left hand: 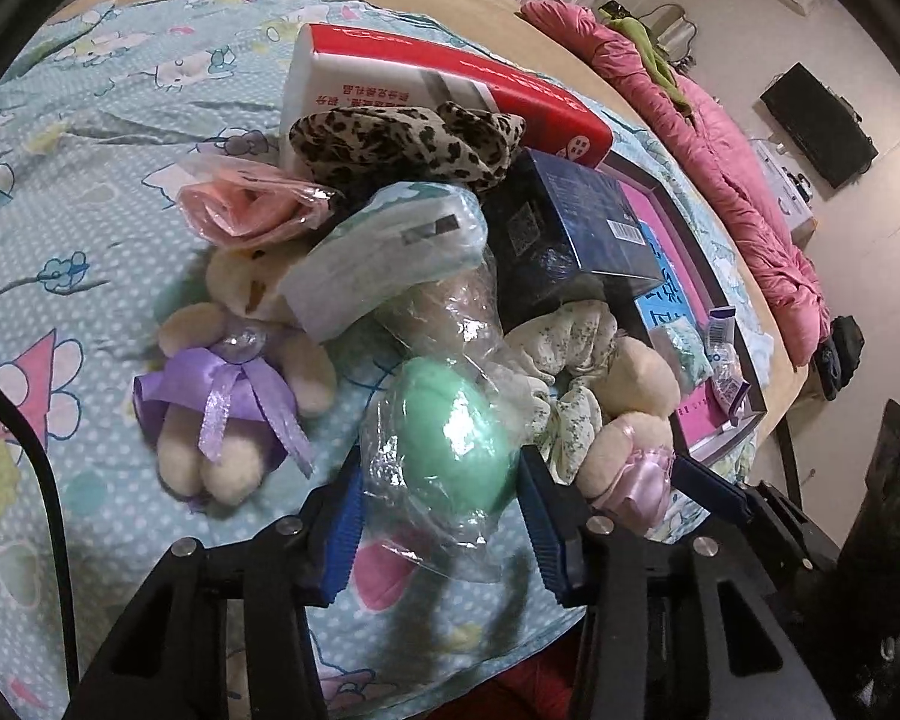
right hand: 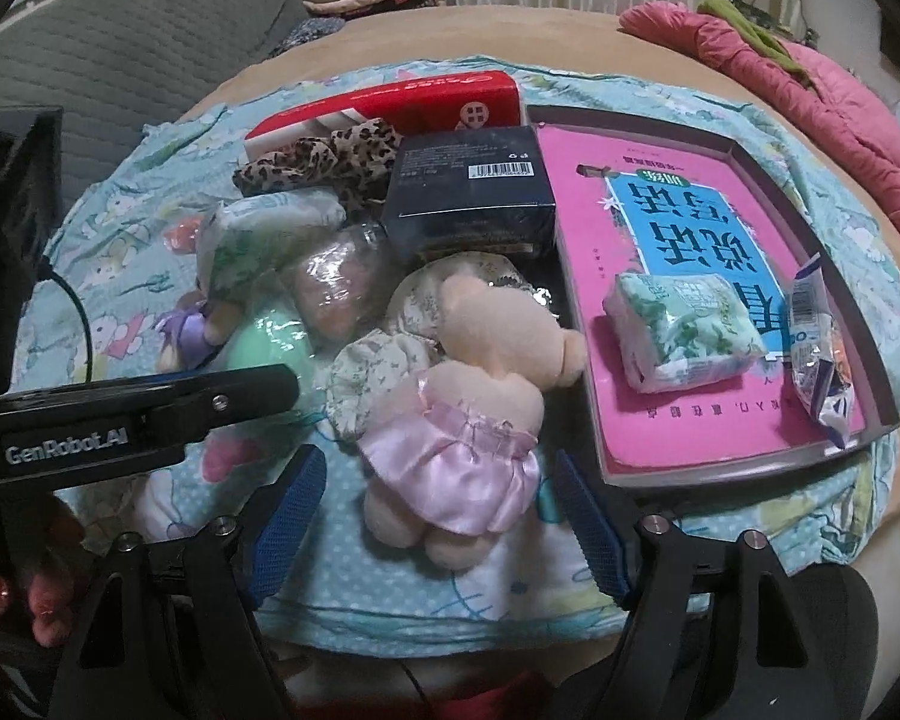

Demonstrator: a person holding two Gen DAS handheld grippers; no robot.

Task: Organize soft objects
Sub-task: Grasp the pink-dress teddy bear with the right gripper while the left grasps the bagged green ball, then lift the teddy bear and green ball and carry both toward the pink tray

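A pile of soft things lies on a blue cartoon-print cloth (left hand: 90, 192). My left gripper (left hand: 441, 516) stands open around a green sponge in clear plastic wrap (left hand: 450, 444), its blue pads on either side. A plush bear in a purple dress (left hand: 234, 384) lies to its left. My right gripper (right hand: 438, 516) is open around a plush bear in a pink dress (right hand: 456, 456). A floral scrunchie (right hand: 378, 384), a leopard scrunchie (right hand: 324, 162) and a tissue pack (right hand: 270, 228) lie in the pile. A second tissue pack (right hand: 684, 324) sits in the tray (right hand: 750, 456).
A red and white box (right hand: 402, 102) and a dark blue box (right hand: 474, 186) stand behind the pile. The tray holds a pink book (right hand: 660, 204) and a snack packet (right hand: 816, 348). A pink quilt (right hand: 840, 78) lies at the far right. The left gripper's arm (right hand: 138, 414) crosses the right wrist view.
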